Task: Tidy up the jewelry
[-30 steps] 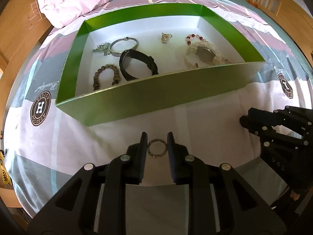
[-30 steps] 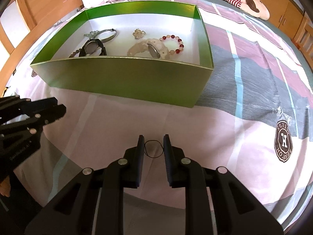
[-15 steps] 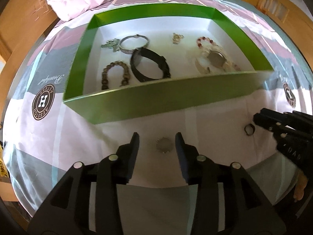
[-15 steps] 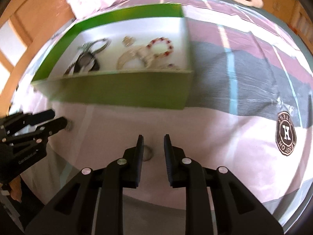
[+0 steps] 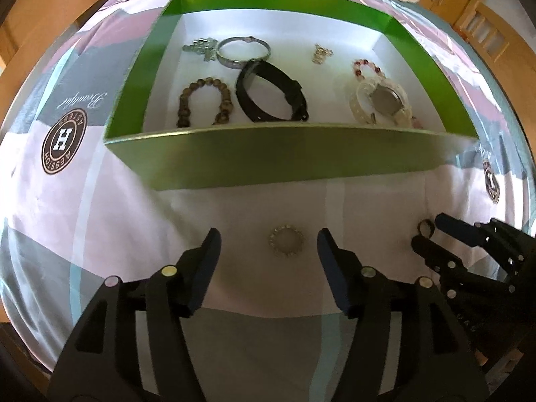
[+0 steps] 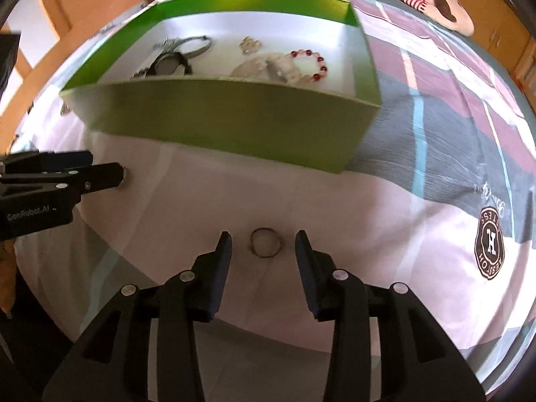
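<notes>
Lying flat on the bedsheet, a beaded ring sat between the spread fingers of the left gripper, touching neither. The right gripper was likewise open, its fingers wide on either side of a thin ring that rested loose on the sheet. Just beyond both stood the green box, holding a black watch, a brown bracelet, a bangle, a white watch, a red bracelet and a small charm.
</notes>
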A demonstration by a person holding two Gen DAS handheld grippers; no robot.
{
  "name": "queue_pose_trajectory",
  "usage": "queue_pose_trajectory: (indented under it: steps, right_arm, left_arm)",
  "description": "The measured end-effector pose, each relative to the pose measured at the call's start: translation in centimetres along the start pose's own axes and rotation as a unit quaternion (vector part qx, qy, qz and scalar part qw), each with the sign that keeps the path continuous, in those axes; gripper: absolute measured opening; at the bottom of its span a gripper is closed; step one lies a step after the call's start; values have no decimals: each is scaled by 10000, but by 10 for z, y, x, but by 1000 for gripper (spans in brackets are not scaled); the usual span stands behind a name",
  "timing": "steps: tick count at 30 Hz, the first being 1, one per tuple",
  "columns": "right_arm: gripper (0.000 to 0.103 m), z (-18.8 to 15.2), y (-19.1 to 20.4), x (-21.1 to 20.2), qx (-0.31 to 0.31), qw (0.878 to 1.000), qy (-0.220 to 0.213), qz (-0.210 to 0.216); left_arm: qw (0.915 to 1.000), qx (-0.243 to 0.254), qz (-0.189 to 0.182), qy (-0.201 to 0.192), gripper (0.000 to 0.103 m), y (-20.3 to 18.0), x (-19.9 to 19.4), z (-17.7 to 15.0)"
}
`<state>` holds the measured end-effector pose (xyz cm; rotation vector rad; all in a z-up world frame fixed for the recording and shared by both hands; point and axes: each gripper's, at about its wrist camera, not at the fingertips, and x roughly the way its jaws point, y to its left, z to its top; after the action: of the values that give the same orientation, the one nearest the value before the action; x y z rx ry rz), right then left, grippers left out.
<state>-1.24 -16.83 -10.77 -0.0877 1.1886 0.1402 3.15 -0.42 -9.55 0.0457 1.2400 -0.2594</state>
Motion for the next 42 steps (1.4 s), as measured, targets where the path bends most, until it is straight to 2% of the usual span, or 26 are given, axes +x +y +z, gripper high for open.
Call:
queue_pose_trajectory:
  steps: [6,9,12,15,17,20,30,42]
  right_arm:
    - [40,2,2,1,-13,10000,-47,-36]
    - [40,1,2,1,-50,10000,-60,-38]
    - [38,1,3,0,-60,10000,-76,-22]
    - [30,0,3,-1,-45,9999,-93,26]
    - [24,0,2,-2,-42,9999,-110,36]
    - [21,1,2,-4,-20,9998,-164,53]
    - [20,4,-5,-13,114,9993,-333,128]
    - [20,3,-3,-13,74,9993,-325,164]
  left_arm:
    - [9994,316,141,21,61,-14,8,-1]
    - [9989,443,176,45,57,-19,11,-2]
    - [9982,535,270,22,47,-22,12,-3]
    - [9982,539,262,3,36,-22,11,-4]
    - [9981,541,298,-17,25,-21,11,-4]
    - [9982,524,284,-21,21,-19,10,-3]
    - [9993,276,207,-110,21,-5,1,3]
    - [9983,471,282,-200,21,-15,-3,0]
